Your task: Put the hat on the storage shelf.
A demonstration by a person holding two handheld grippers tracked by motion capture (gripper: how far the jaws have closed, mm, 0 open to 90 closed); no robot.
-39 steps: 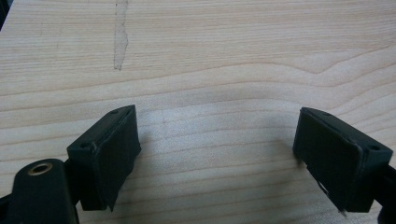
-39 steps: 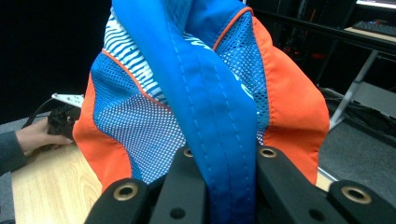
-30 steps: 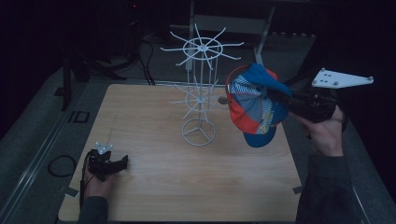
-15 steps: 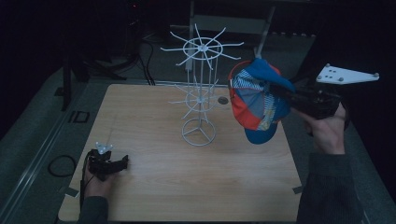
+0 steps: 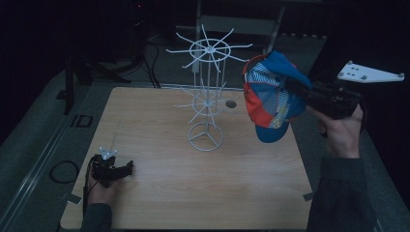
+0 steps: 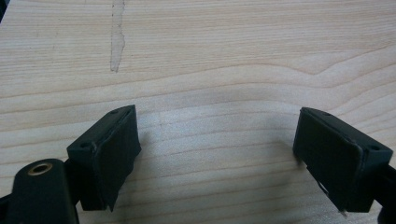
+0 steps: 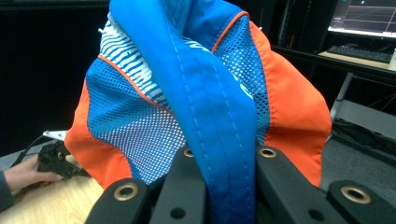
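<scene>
A blue, orange and white-striped cap (image 5: 270,99) hangs in the air to the right of a white wire rack (image 5: 207,92), level with the rack's top ring. My right gripper (image 5: 296,89) is shut on the cap's blue band (image 7: 212,126), whose mesh panels bulge above the jaws. The rack stands upright on the wooden table (image 5: 159,188) with bare spokes. My left gripper (image 5: 128,167) rests low at the table's front left, open, its pads (image 6: 116,154) wide apart over bare wood with nothing between them.
A dark round hole (image 5: 231,103) sits in the tabletop behind the rack. Cables (image 5: 145,58) and dark stands crowd the floor beyond the far edge. A cable loop (image 5: 63,171) lies left of the table. A monitor (image 7: 366,16) glows far right.
My right gripper has lifted the cap and drawn it a little to the right, away from the rack. The left gripper has stayed put.
</scene>
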